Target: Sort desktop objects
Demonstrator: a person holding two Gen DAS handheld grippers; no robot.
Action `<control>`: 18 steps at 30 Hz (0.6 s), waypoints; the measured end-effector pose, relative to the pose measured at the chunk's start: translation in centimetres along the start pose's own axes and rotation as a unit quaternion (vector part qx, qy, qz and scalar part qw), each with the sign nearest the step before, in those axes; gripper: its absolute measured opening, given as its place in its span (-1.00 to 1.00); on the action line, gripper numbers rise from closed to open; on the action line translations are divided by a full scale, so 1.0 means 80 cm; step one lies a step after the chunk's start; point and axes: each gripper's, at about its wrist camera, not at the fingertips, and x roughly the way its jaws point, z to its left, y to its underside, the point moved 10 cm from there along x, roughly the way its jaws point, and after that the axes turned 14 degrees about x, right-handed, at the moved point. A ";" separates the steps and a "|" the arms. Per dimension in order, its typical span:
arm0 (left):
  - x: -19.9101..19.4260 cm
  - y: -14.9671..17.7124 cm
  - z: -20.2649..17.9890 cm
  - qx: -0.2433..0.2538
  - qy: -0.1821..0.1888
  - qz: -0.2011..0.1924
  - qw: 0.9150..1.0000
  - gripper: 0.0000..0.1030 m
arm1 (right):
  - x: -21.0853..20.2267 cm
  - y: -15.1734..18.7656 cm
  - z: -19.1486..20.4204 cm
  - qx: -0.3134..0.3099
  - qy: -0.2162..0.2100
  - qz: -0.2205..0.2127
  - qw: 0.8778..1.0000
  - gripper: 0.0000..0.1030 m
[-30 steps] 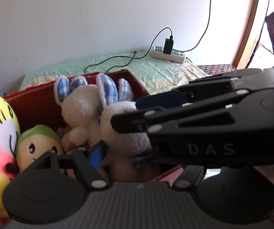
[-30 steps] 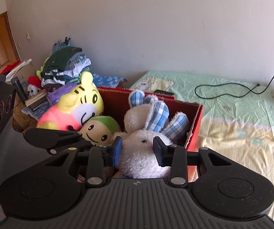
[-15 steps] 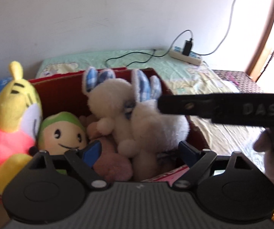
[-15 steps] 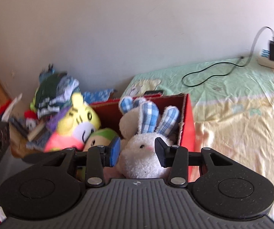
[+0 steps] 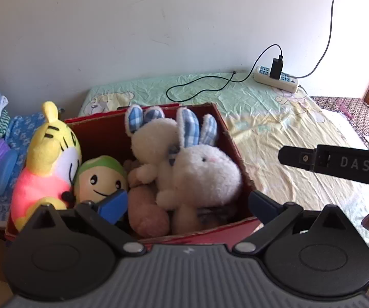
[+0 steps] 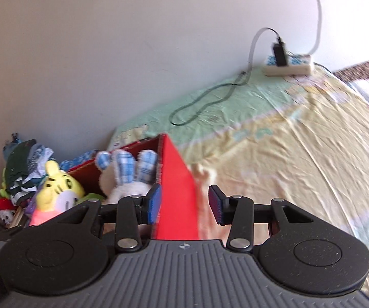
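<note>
left gripper point(image 5: 188, 201) just opened wide — empty, white rabbit point(image 5: 202, 177) upright in red box point(image 5: 225, 138), right gripper point(image 6: 184, 206) part-open

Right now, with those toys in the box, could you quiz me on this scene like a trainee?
1. True or false: the left hand-held gripper grips a white rabbit.
2. Which toy leans on the red box's left end? A) yellow tiger B) brown bear C) doll
3. Fill in: a black charger is plugged into the white ____ on the bed.

Key:
1. False; its jaws have just been opening, clamping nothing.
2. A, the yellow tiger.
3. Power strip.
</note>
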 end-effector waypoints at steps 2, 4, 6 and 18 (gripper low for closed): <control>0.002 0.000 -0.015 0.002 -0.003 0.012 1.000 0.95 | -0.002 -0.001 -0.018 0.005 0.009 0.005 1.000 -0.13; 0.006 0.001 -0.033 -0.003 0.003 0.028 1.000 0.95 | -0.006 -0.002 -0.034 0.005 0.016 0.011 1.000 -0.13; 0.010 0.002 -0.054 -0.013 0.011 0.044 0.999 0.95 | -0.010 -0.002 -0.051 0.004 0.024 0.017 1.000 -0.13; 0.032 0.005 -0.171 -0.002 0.001 0.088 0.996 0.95 | -0.035 -0.011 -0.157 0.002 0.075 0.058 0.996 -0.11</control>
